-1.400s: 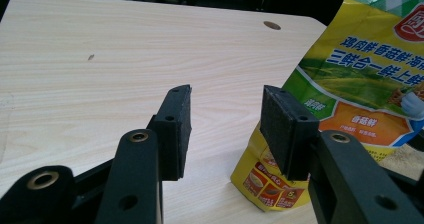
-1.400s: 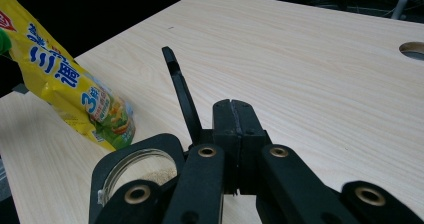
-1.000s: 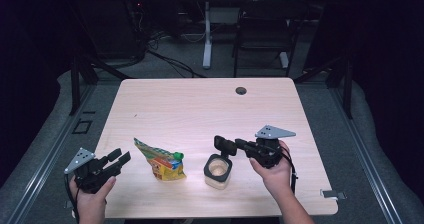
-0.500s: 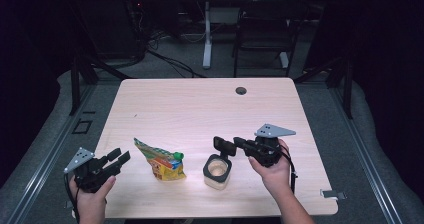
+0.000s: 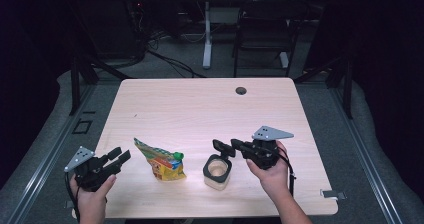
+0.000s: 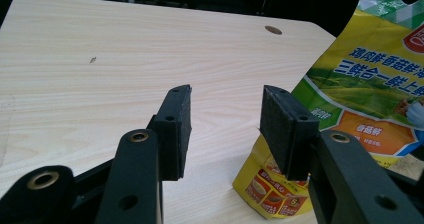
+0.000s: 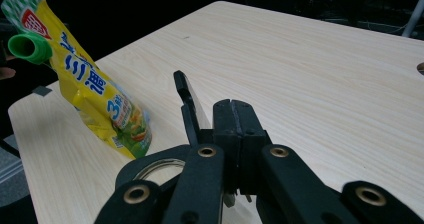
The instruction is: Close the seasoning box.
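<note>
Risk, lid: the right gripper (image 5: pixel 223 147) has its jaws pressed together on the thin black flip lid (image 7: pixel 186 104) of the container (image 5: pixel 218 172); my guess is that a pull upward or sideways could drag or tip the whole container, since nothing braces its body.
Risk, pouch: the pouch (image 5: pixel 161 159) leans on its base, spout up; a brush from either gripper would likely topple it.
Right gripper: clamped narrow on the lid's edge, lower centre-right of the high view.
Left gripper: the left gripper (image 5: pixel 118 158) has its jaws standing wide with nothing between the pads (image 6: pixel 178 125); it sits at the lower left of the high view, just left of the pouch, not touching it.
Container: short, pale body with a black rim and a round opening, lid hinged upright; lower centre of the table (image 5: pixel 190 109).
Pouch: yellow printed bag with a green screw spout (image 7: pixel 29 48) and green chequered top, between the two grippers.
</note>
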`<state>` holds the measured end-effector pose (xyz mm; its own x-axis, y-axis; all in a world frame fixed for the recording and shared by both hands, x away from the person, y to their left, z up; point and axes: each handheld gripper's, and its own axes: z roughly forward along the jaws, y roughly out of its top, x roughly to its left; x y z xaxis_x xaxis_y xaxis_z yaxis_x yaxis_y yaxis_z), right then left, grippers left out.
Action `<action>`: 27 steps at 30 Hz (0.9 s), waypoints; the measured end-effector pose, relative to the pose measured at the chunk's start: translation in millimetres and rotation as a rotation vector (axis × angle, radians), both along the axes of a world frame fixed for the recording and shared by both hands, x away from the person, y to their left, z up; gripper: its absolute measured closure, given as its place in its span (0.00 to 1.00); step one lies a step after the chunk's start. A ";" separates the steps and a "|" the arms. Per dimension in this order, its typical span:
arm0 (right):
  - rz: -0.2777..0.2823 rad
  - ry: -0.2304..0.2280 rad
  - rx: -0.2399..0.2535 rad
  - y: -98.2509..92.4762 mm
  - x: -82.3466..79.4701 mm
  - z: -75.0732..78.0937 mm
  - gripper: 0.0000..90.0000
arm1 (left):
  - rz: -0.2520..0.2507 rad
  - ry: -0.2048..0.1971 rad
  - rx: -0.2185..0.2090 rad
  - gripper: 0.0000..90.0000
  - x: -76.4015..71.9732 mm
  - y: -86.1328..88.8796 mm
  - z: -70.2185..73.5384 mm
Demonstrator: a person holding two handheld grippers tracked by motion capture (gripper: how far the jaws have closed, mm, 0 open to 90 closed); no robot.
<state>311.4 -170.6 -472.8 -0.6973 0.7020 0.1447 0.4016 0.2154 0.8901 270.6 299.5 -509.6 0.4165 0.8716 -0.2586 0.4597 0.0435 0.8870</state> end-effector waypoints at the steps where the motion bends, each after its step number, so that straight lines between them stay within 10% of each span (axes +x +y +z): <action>1: -0.001 0.001 -0.001 0.5 -0.3 0.0 1.00 | -0.001 0.001 0.000 0.62 0.1 -0.1 0.1; 27: 0.096 0.052 -0.031 23.9 -21.8 -30.9 1.00 | 0.004 0.003 0.001 0.62 -0.3 0.8 -0.8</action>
<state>289.6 -146.7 -503.7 -0.7538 0.6368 0.1619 0.4234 0.2824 0.8608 270.2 300.3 -510.4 0.4127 0.8733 -0.2589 0.4618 0.0444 0.8859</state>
